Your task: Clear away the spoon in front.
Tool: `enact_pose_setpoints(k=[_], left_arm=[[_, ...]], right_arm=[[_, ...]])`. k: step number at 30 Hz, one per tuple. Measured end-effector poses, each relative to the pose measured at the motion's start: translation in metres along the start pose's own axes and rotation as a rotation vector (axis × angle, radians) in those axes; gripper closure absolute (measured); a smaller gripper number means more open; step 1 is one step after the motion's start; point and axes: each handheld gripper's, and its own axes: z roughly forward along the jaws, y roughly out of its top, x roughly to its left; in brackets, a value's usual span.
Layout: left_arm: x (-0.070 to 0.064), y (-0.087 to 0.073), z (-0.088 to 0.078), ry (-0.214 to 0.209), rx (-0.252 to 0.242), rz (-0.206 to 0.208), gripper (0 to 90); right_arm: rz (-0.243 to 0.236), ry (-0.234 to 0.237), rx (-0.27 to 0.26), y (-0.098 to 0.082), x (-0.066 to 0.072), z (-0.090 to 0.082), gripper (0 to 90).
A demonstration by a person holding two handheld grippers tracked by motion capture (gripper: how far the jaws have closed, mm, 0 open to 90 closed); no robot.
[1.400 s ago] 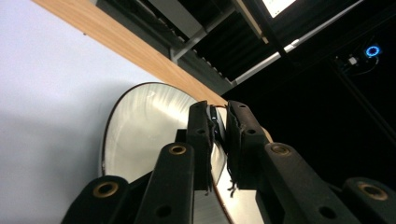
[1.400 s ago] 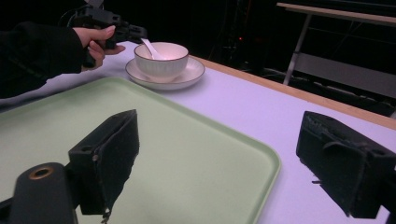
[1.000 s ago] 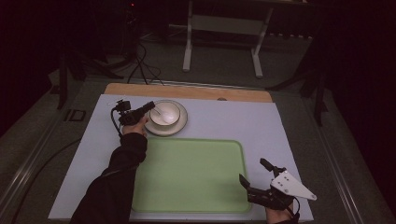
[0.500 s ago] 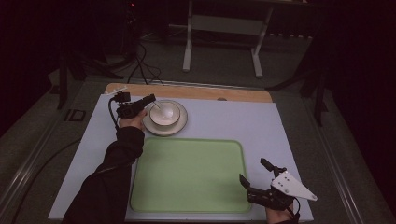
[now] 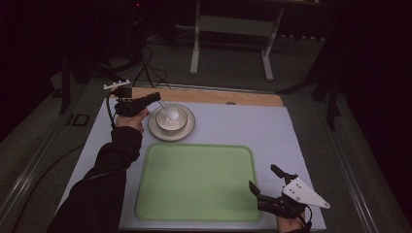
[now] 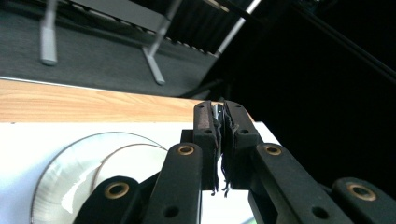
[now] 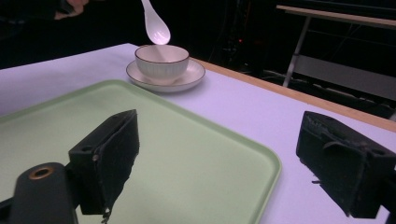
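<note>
My left gripper (image 5: 154,97) is pinched tight on the handle of the white spoon (image 7: 156,24), whose scoop hangs just above the bowl (image 7: 161,62). The bowl sits on its saucer (image 5: 188,132) on the worktop (image 5: 272,131), beyond the far edge of the green tray (image 5: 194,179). My right gripper (image 7: 224,154) hovers near the tray's corner farthest from the bowl, its jaws spread with nothing between them.

The handle is thin and glazed, and I hold it only at its end, so I judge it could swivel in the pads and let the scoop swing down. If I move sideways while the scoop is this low, it may clip the bowl's rim and drag the bowl across the saucer. A slackened pinch would drop the spoon into the bowl, which could chip either piece.
</note>
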Motion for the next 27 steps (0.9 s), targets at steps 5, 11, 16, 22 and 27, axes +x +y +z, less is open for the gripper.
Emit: enact_pose_setpoints(k=[5,11,16,22,27], left_arm=[[-0.011,0.007,-0.009,-0.031,0.036,0.035,84.4],[-0.024,0.012,-0.02,-0.077,0.077,0.071,84.4],[-0.035,0.013,-0.029,-0.109,0.105,0.101,84.4],[-0.048,0.013,-0.039,-0.169,0.139,0.126,84.4],[-0.055,0.008,-0.044,-0.209,0.186,0.163,84.4]], right_arm=[[0.004,0.001,0.001,0.0,0.0,0.0,13.0],[0.005,0.005,0.002,0.0,0.0,0.001,13.0],[0.007,0.006,0.002,0.0,0.0,0.001,13.0],[0.015,0.009,0.003,0.0,0.0,0.001,13.0],[0.014,0.008,-0.001,0.0,0.0,0.001,13.0]])
